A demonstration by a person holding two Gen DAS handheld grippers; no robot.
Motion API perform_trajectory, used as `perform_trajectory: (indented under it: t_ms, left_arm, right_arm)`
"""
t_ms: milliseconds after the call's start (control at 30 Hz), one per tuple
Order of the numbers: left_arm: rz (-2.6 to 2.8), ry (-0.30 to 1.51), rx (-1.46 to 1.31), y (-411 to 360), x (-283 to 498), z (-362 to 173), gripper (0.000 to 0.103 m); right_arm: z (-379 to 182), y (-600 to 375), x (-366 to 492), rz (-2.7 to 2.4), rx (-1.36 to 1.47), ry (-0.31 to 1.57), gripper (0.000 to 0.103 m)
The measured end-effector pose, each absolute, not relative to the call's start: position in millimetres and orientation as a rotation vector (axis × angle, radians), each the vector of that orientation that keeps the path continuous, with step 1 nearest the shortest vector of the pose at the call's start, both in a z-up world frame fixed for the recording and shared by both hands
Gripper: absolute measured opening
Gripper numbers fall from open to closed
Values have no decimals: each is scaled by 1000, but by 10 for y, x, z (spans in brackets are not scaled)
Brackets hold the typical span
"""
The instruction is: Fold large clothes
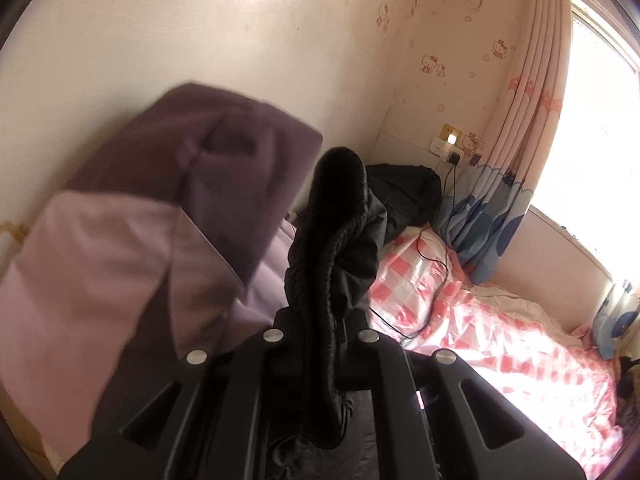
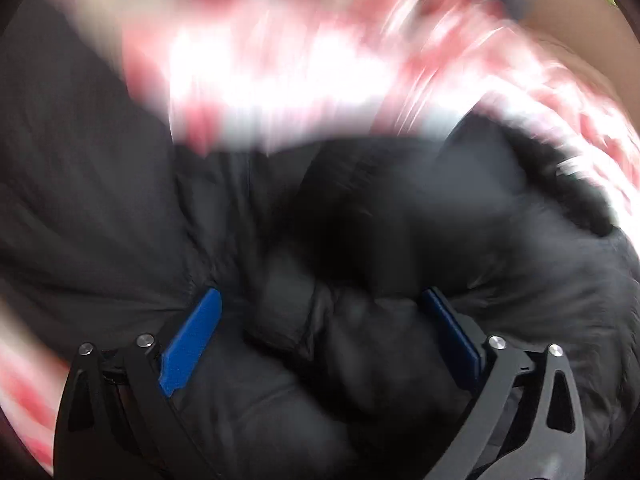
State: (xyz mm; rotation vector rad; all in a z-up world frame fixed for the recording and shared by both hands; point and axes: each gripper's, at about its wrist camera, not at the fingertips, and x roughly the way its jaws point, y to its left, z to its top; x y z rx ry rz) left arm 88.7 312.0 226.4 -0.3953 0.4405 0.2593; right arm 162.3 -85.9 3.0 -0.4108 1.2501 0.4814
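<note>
In the left wrist view my left gripper (image 1: 320, 320) is shut on a ribbed edge of the black padded jacket (image 1: 336, 248), which stands up from between the jaws, lifted above the bed. In the right wrist view, blurred by motion, my right gripper (image 2: 324, 300) is open with its blue fingertips (image 2: 192, 340) wide apart. A bulge of the black jacket (image 2: 340, 240) lies between them, not clamped.
A bed with a pink-and-white checked quilt (image 1: 500, 340) fills the right of the left wrist view. A purple pillow (image 1: 180, 220) stands at left. A black bag (image 1: 408, 188), charger cables, curtain (image 1: 516, 168) and bright window lie behind.
</note>
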Motion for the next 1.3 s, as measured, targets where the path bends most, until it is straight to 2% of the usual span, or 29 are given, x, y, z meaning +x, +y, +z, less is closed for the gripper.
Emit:
perform_trajectory:
  t_ms: [67,133,267,433,667,933,1300]
  left_arm:
    - [255,445,-380,3026,926,2224,8]
    - [218,439,-348,2851,957,2244,8]
    - [115,427,-319,2375,995,2327,8]
    - [-32,431,-283,1522,1094,2456,8]
    - [-205,493,-261,249,1292,2415,8]
    - [-358,640,-189,-1169,1566,1658,8]
    - [-465,875,-94,-2189,1707,344,8]
  right_arm:
    - [145,-927,1624,496,-335,1232,97]
    - [474,-1236,1589,532,-144,1177,97]
    - [1093,-2289,1146,552,141,1014,97]
    - [1184,-3687,764,430,498,938,97]
    - [1235,-4509,709,400,746,874,97]
    - [1258,-5041,709,335,870,816,97]
    - [1334,-5583,621,275,1000,728,97]
